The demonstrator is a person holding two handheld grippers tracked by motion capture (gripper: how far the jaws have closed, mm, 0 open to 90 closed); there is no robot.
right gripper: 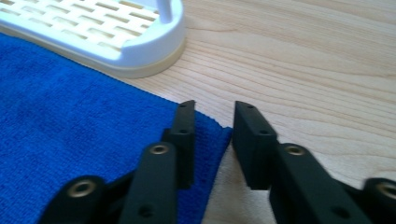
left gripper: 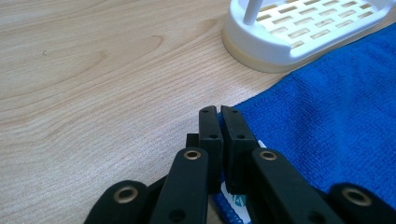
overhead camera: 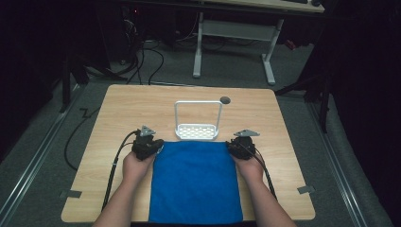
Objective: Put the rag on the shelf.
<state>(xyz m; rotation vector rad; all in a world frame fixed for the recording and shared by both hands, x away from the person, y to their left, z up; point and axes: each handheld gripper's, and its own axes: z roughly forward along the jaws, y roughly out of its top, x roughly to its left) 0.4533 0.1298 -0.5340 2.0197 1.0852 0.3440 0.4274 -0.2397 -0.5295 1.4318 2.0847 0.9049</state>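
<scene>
A blue cloth (overhead camera: 196, 184) lies flat on the wooden table (overhead camera: 123, 109), reaching its front edge. My left gripper (overhead camera: 157, 146) is at the cloth's far left corner. In the left gripper view, the left gripper (left gripper: 219, 112) is shut on that corner of the cloth (left gripper: 336, 116), and a white tag peeks out below the jaws. My right gripper (overhead camera: 233, 145) is at the far right corner. There the right gripper (right gripper: 214, 109) stands open, its jaws either side of the edge of the cloth (right gripper: 70, 116).
A white slotted rack (overhead camera: 197, 131) with a tall loop handle stands just beyond the cloth; the rack (left gripper: 299, 37) (right gripper: 102, 32) is close ahead of both grippers. A small grey disc (overhead camera: 225, 100) sits behind it. Tape marks (overhead camera: 306, 189) flag the front corners.
</scene>
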